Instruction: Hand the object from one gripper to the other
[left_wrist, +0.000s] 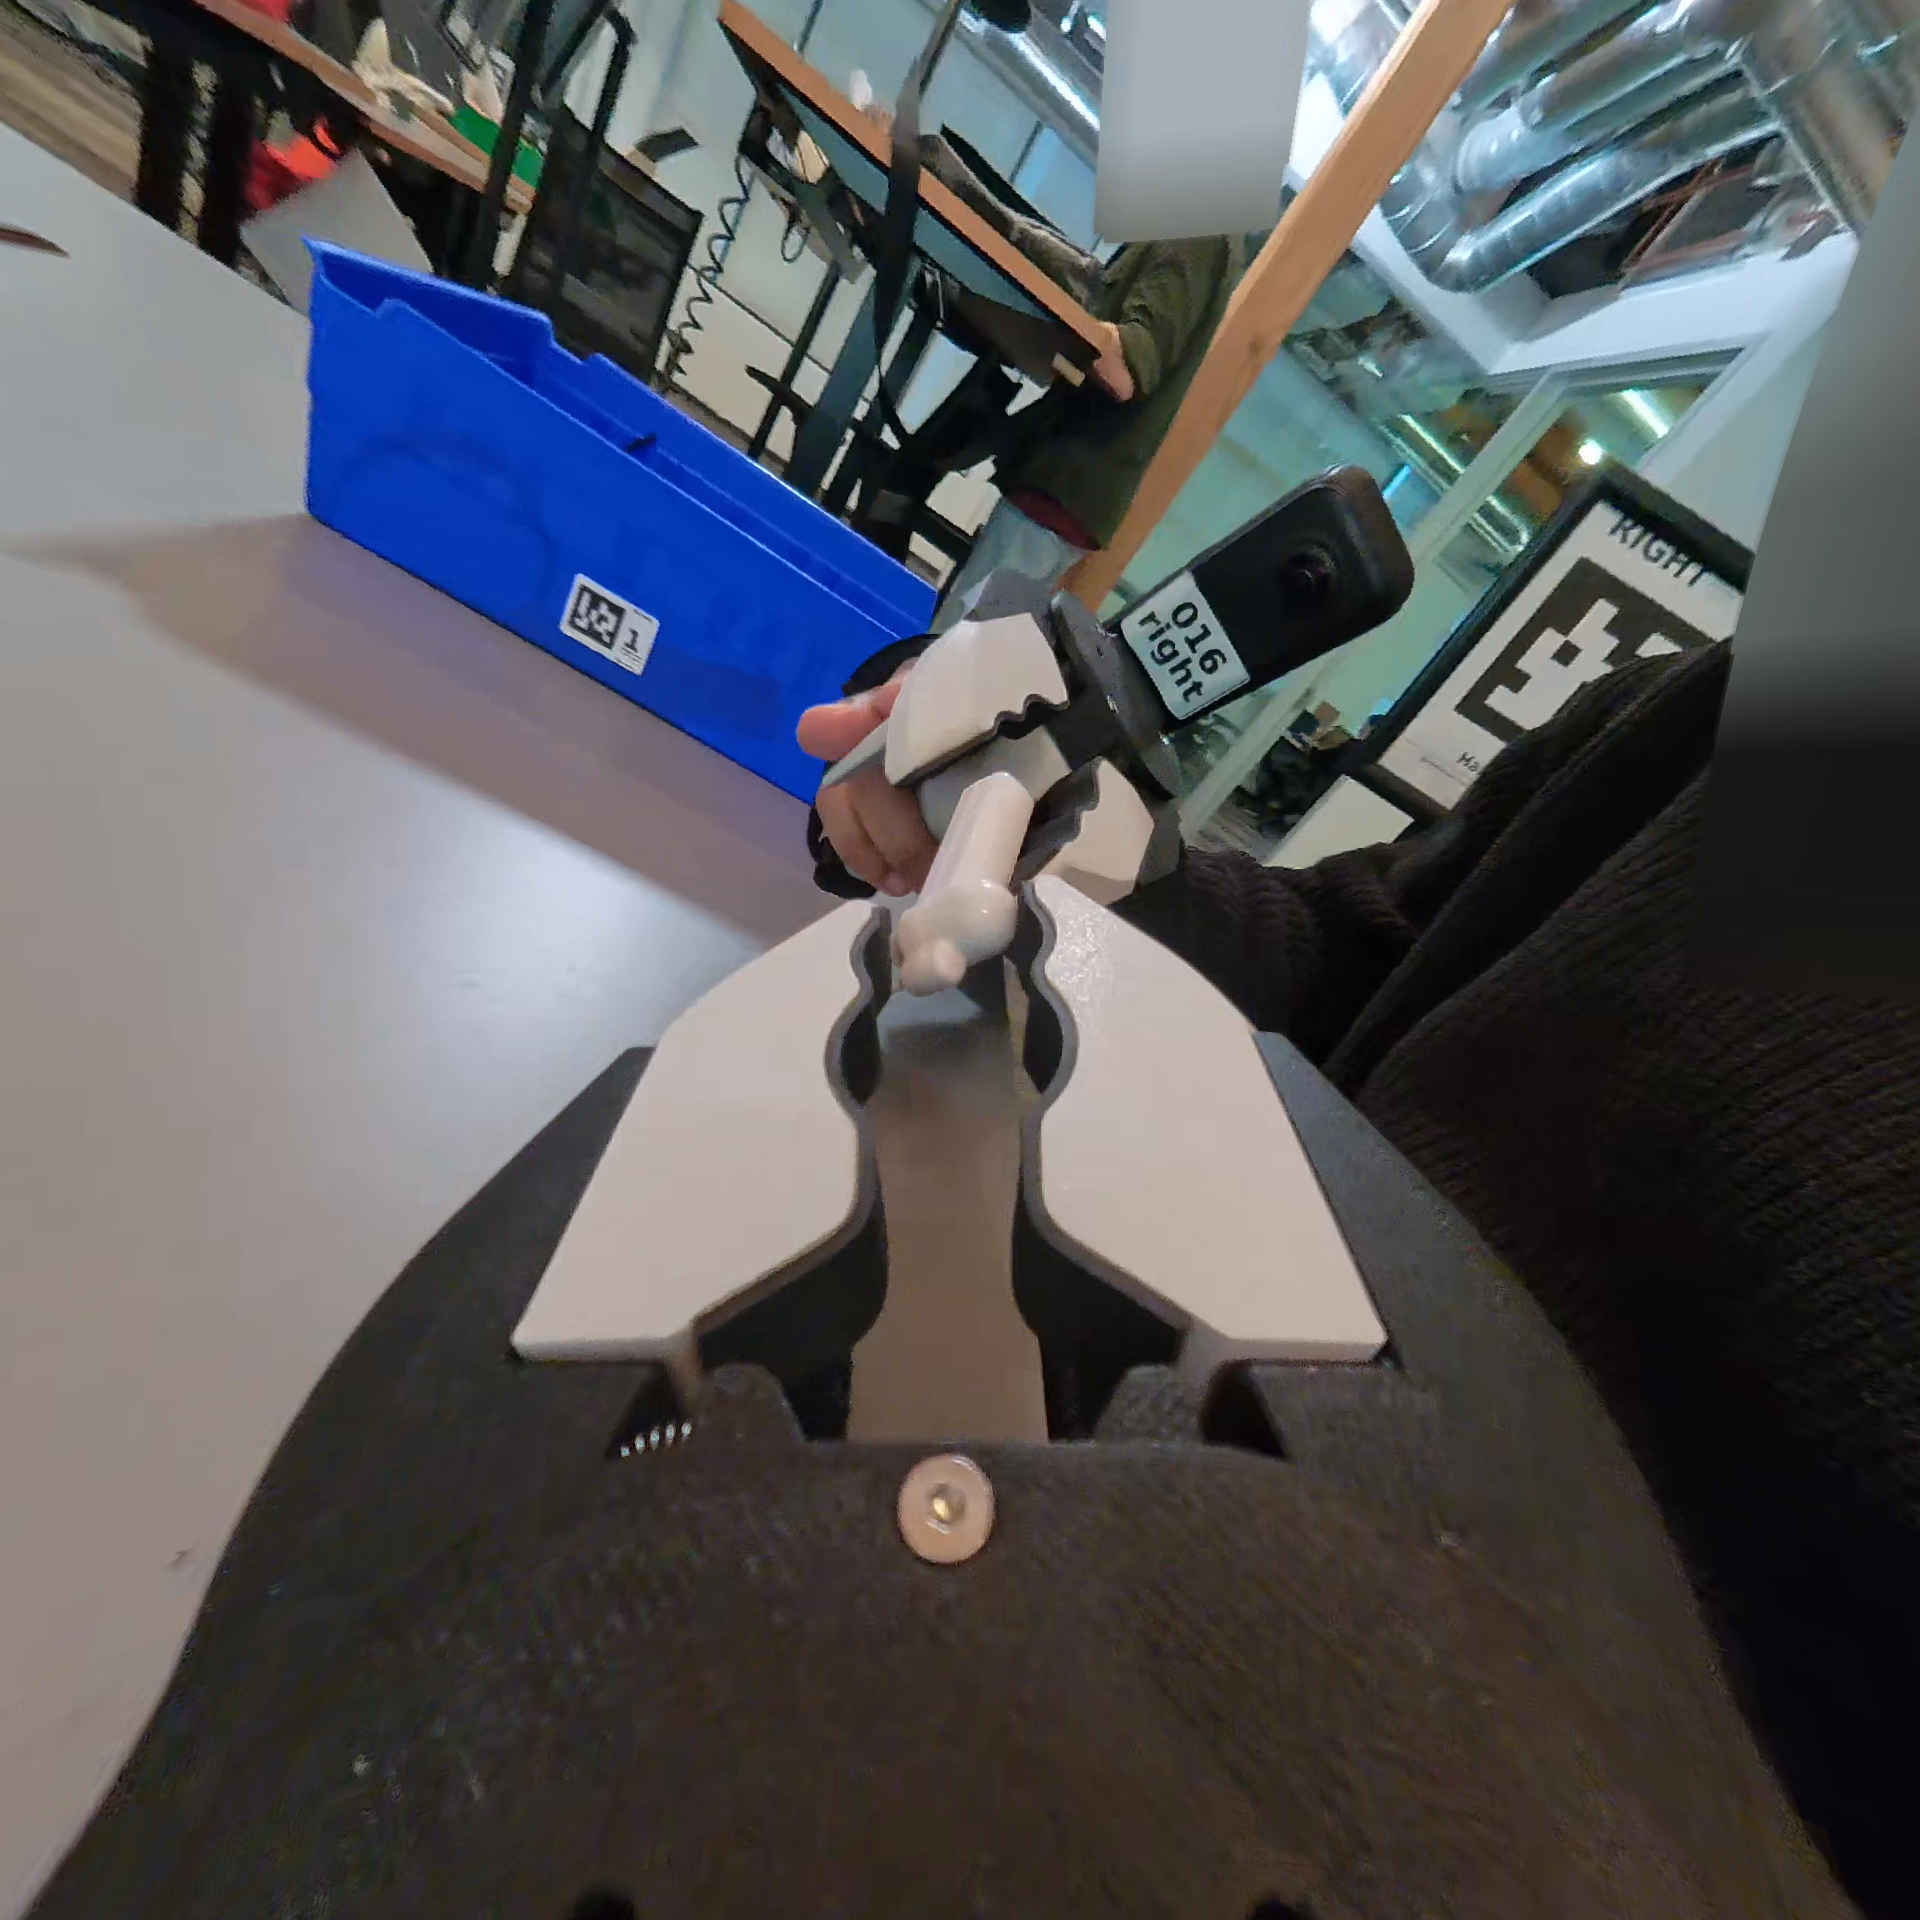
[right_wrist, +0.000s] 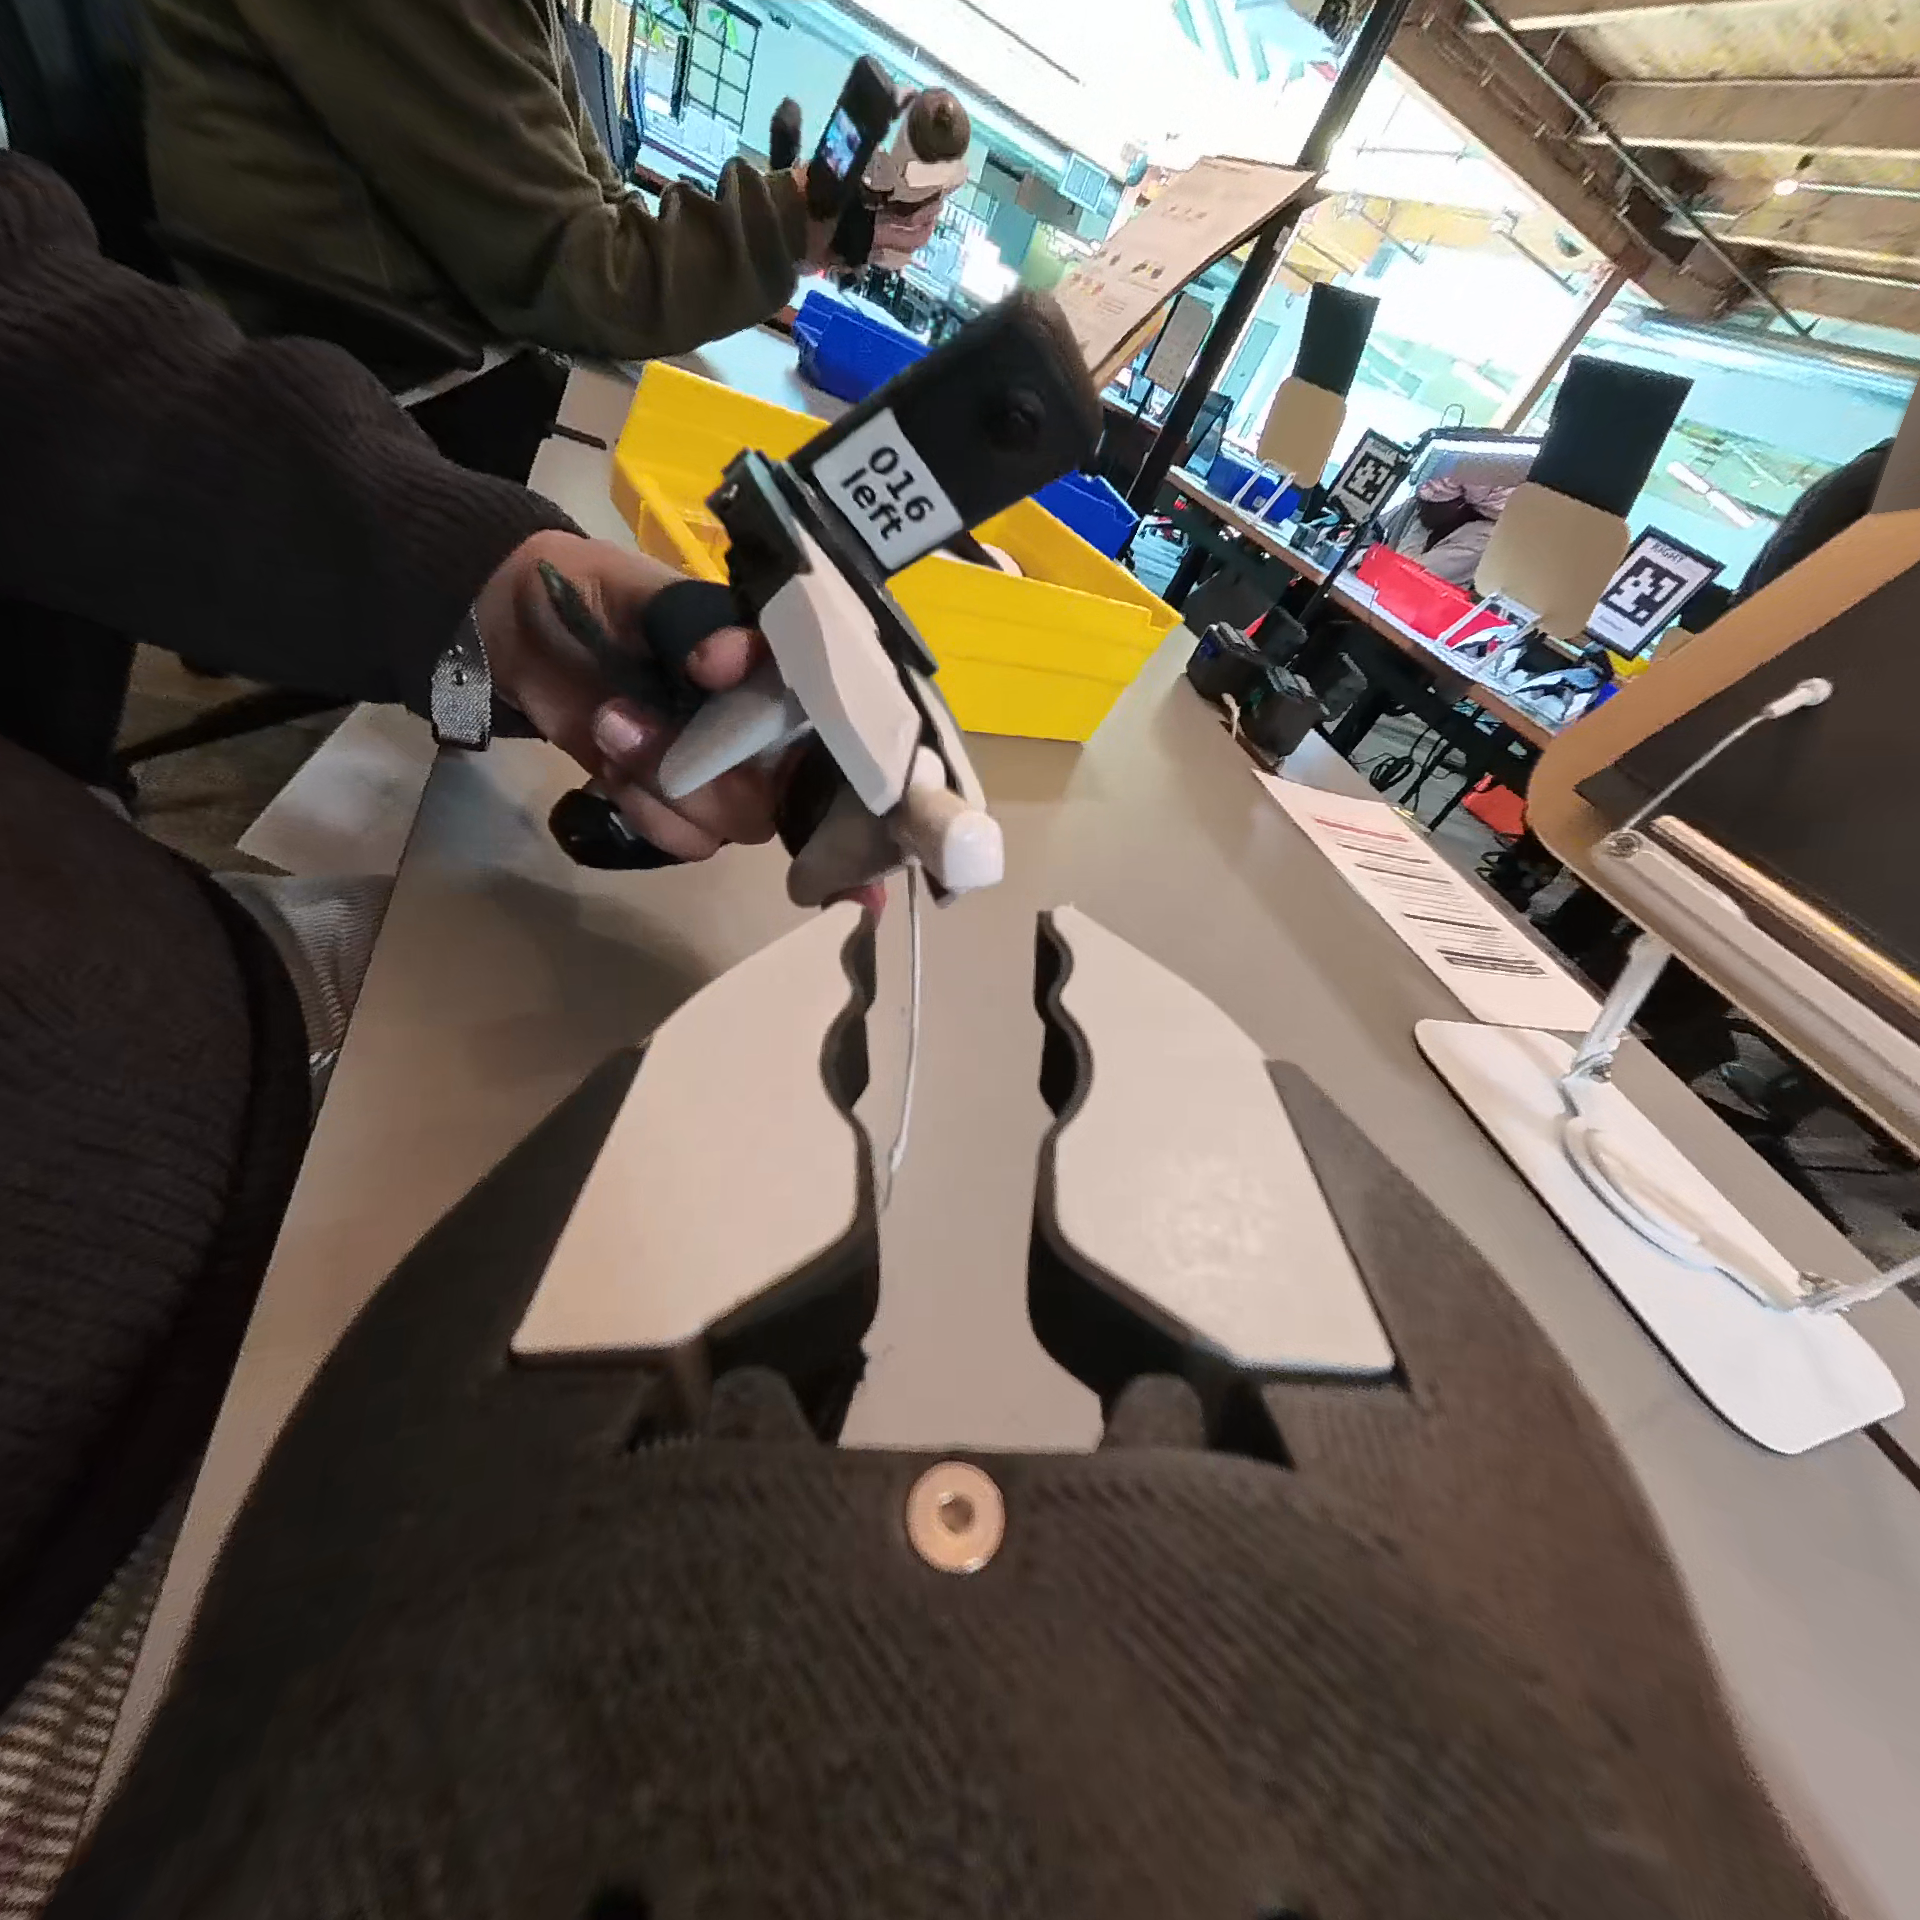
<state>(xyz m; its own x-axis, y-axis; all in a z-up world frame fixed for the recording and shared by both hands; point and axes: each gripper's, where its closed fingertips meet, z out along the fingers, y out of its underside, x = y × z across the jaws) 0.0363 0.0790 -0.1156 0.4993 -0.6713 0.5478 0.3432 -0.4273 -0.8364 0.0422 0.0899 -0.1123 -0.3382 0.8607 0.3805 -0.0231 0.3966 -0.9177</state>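
Two grippers meet just right of the blue bin (left_wrist: 582, 499): left gripper (left_wrist: 951, 906) pinches the white bone-shaped object (left_wrist: 971, 862), while right gripper (right_wrist: 956, 920) stands spread at its far end, clasping nothing; handover judged midway, direction unclear

The grey table (right_wrist: 623, 987) lies bare under both grippers, so there is room to go down. The right gripper (right_wrist: 951, 935) has its fingers wide apart, and only a thin white cord (right_wrist: 911, 1039) hangs in the gap. Just ahead, the left gripper (right_wrist: 940, 831), pinching a white bone-shaped object (right_wrist: 968, 850), and its hand (right_wrist: 634, 707) block the way. Behind them sits a yellow bin (right_wrist: 997, 634). A stand (right_wrist: 1662, 1299) and a paper sheet (right_wrist: 1423, 914) fill the right side. A blue bin (left_wrist: 582, 520) stands off to the left.
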